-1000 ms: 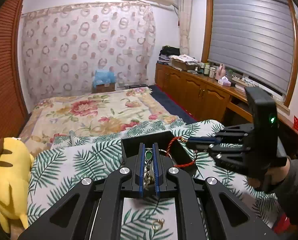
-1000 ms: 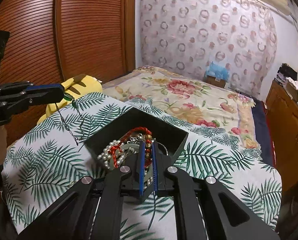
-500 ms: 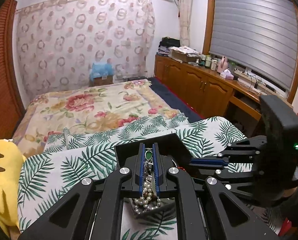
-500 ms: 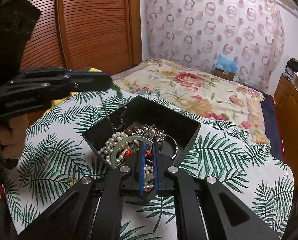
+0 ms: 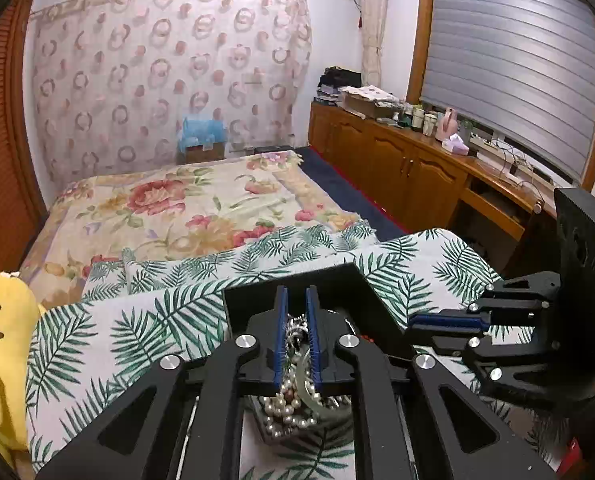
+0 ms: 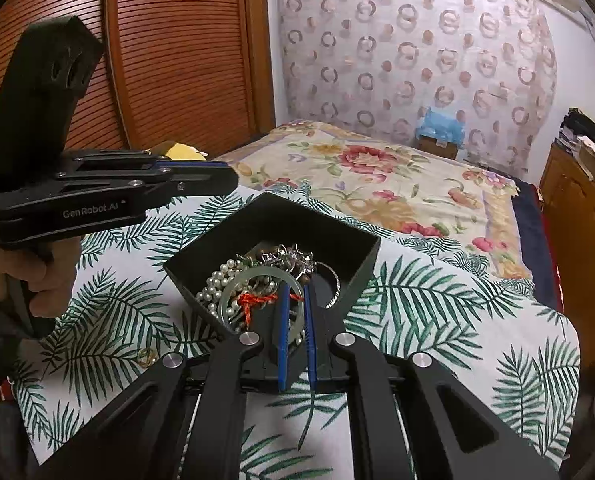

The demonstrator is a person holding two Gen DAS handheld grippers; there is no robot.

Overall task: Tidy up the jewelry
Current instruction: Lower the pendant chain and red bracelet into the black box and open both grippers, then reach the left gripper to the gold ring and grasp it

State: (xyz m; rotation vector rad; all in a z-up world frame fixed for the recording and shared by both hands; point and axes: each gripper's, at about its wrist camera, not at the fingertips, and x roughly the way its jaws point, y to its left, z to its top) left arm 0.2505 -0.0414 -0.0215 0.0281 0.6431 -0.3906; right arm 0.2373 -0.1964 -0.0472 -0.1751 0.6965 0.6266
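On the bed, on a white cloth printed with green palm leaves, stands a black box with an open top and plain dark walls. It is filled with a heap of jewelry: a string of small white pearls lies at its left side, a pale green ring-shaped bangle rests on top of them, a red twisted cord crosses the bangle, and a tangle of silver chains sits toward the back of the box. A small gold ring lies alone on the cloth, near the box and outside it. The left gripper hangs above the box, its blue pads just beginning to part; in its own view the chains and pearls show through the narrow slot, but I cannot tell if any piece is really between the pads, and from the right camera nothing hangs from its tips. The hand that holds it is seen at the left edge. The right gripper points down at the near edge of the box with its pads almost pressed together; the edge of the bangle shows in the slit between them, but whether they pinch it I cannot tell. A yellow soft toy lies beside the cloth at the left.
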